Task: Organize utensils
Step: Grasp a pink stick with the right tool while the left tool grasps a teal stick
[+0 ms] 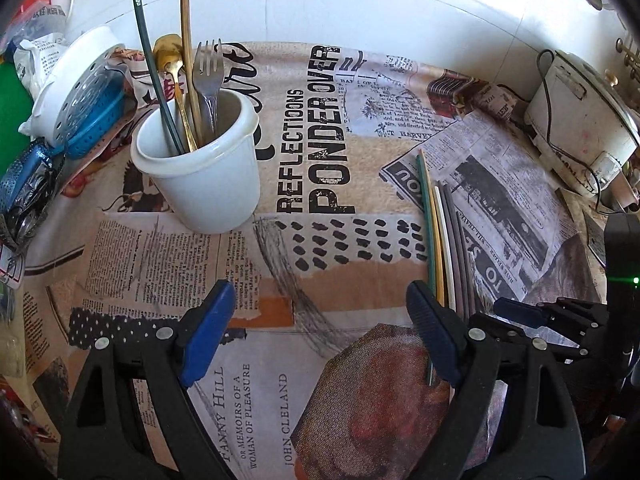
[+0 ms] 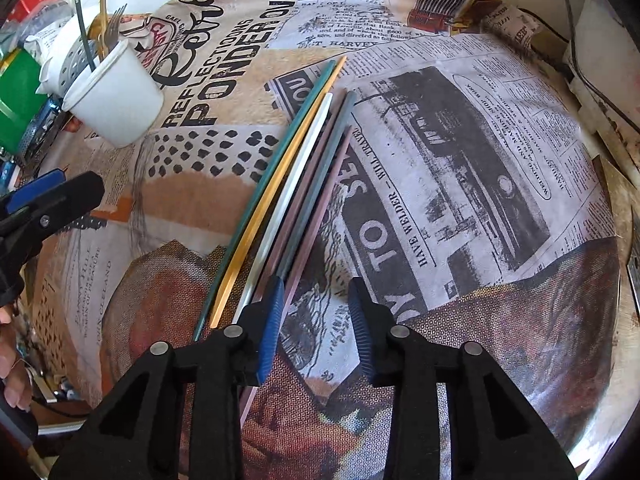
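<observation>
Blue-padded left gripper (image 1: 320, 328): the jaws are being held wide apart with nothing between them, above the printed cloth near its near edge.
Right gripper (image 2: 316, 328): the jaws are being kept apart and empty; the left pad (image 2: 272, 324) is being shown over the near ends of the chopsticks, though contact cannot be told.
Chopsticks (image 2: 296, 184): a bundle in teal, yellow, white, mauve and grey is being seen lying flat and side by side on the cloth, tips pointing far, just right of the left gripper in the left wrist view (image 1: 442, 240).
White cup (image 1: 200, 168): it is being seen standing upright on the cloth, far and left of both grippers, well apart from the chopsticks.
Cup contents: a silver fork (image 1: 208, 76), a gold spoon (image 1: 170, 60), a dark green chopstick (image 1: 154, 68) and a gold chopstick (image 1: 186, 52) are being held upright inside, leaning left.
Tablecloth (image 1: 340, 264): newspaper print is being shown across the whole table.
Far left: a white perforated container (image 1: 76, 88) with a blue basket (image 1: 98, 120) is being seen behind the cup.
Far right: a white appliance (image 1: 580, 128) with a black cord is being seen at the cloth's edge.
</observation>
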### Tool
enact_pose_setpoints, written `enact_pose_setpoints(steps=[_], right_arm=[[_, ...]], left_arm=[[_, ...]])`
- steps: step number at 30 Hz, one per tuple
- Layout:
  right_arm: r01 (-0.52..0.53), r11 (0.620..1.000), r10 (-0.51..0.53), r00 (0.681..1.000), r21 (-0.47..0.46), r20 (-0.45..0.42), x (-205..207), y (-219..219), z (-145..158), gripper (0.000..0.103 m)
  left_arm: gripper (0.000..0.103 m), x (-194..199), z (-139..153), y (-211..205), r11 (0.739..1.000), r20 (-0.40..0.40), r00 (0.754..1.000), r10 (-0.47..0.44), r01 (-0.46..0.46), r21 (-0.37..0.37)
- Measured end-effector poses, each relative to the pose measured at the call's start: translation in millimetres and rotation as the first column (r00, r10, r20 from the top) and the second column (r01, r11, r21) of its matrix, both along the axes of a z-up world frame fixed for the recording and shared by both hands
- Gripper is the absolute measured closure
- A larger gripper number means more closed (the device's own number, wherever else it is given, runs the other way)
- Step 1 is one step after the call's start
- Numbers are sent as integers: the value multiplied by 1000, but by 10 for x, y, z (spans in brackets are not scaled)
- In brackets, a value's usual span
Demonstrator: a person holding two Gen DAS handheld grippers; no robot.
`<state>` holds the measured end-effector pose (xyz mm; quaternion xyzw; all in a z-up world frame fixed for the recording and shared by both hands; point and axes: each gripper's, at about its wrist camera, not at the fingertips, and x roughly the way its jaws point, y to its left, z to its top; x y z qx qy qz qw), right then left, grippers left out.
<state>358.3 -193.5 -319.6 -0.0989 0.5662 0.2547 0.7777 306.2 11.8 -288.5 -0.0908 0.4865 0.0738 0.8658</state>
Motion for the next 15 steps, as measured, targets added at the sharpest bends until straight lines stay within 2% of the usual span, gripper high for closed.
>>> enact_pose_setpoints(steps=[2, 3, 4, 6, 10, 13, 15], right_arm=[[-13, 1000, 13, 1000, -3, 4, -7, 16, 17, 82], [-18, 1000, 18, 1000, -18, 5, -4, 32, 13, 93], [-22, 998, 25, 999, -56, 43, -13, 51, 3, 94], [-41, 996, 46, 997, -81, 63, -6, 91, -17, 95], [-52, 997, 55, 997, -58, 56, 39, 52, 1, 96], [-42, 999, 43, 998, -35, 39, 101, 33, -4, 96], [-28, 999, 29, 999, -19, 25, 166, 16, -9, 97]], left_arm=[[16, 14, -21, -10, 1000, -4, 1000, -2, 2, -7], [16, 24, -30, -14, 1000, -6, 1000, -4, 4, -11], [16, 35, -39, -24, 1000, -7, 1000, -7, 7, -14], [19, 64, -57, -54, 1000, -8, 1000, -17, 17, -19], [23, 164, -113, -114, 998, -20, 998, -52, 51, -41], [30, 283, -177, -165, 994, -40, 996, -84, 81, -72], [38, 393, -232, -204, 990, -58, 992, -108, 102, -98]])
